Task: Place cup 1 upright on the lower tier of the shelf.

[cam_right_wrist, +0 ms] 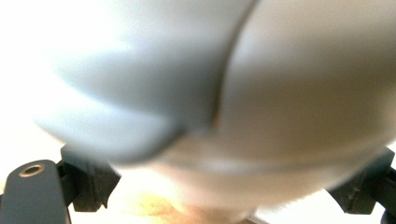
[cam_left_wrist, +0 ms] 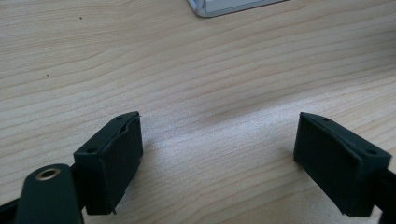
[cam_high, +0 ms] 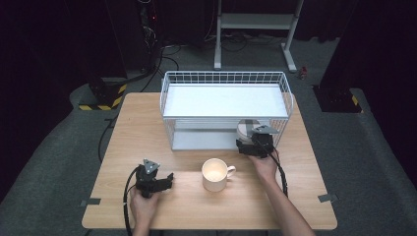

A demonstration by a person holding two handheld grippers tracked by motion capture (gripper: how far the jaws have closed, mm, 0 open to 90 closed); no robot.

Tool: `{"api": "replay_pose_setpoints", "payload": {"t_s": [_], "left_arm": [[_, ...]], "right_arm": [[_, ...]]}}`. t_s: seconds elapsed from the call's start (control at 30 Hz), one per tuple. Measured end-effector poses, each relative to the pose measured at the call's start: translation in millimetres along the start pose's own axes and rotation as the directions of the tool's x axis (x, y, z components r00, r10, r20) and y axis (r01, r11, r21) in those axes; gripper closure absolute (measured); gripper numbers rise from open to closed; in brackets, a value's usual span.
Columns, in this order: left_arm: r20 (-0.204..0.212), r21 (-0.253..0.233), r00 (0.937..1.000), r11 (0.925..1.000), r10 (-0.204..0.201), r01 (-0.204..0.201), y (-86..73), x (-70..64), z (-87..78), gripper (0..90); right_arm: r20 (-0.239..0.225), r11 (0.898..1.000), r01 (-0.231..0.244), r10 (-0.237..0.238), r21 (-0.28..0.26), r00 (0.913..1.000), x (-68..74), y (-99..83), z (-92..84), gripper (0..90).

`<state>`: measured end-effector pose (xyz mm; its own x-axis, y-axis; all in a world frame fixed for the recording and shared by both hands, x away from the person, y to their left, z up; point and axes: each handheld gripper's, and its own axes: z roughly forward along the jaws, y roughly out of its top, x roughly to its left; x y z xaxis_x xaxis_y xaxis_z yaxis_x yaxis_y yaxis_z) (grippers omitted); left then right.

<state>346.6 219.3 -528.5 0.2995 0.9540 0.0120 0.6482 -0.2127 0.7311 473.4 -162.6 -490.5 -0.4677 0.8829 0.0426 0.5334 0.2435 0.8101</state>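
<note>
We see a cream mug (cam_high: 214, 175) on the pale wood-grain table (cam_high: 295, 196), a white wire basket (cam_high: 226, 78), and a round bowl (cam_high: 244, 129) in grey and beige panels. Both grippers (cam_high: 167, 178) (cam_high: 246, 142) are black, with grey plates on top.

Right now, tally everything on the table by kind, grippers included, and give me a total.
Mugs: 1, the cream mug
Bowls: 1, the grey and beige bowl on the rack's lower level
Wire racks: 1, the white wire rack
Grippers: 2, the left gripper and the right gripper
Total: 5
</note>
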Motion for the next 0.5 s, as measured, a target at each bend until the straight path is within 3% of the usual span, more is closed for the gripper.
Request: {"api": "replay_pose_setpoints", "payload": {"t_s": [0.33, 0.5], "left_arm": [[0.0, 0.0, 1.0, 1.0, 0.0, 0.0, 0.0, 0.0, 0.0, 15.9], [-0.001, 0.0, 1.0, 1.0, 0.0, 0.0, 0.0, 0.0, 0.0, 15.9]], "right_arm": [[-0.008, 1.0, -0.01, 0.01, 0.007, 0.9999, -1.5, -9.0, -8.7, 14.1], [0.011, 1.0, -0.01, 0.01, 0.029, 0.9999, 0.5, -16.8, -11.5, 17.4]]}}
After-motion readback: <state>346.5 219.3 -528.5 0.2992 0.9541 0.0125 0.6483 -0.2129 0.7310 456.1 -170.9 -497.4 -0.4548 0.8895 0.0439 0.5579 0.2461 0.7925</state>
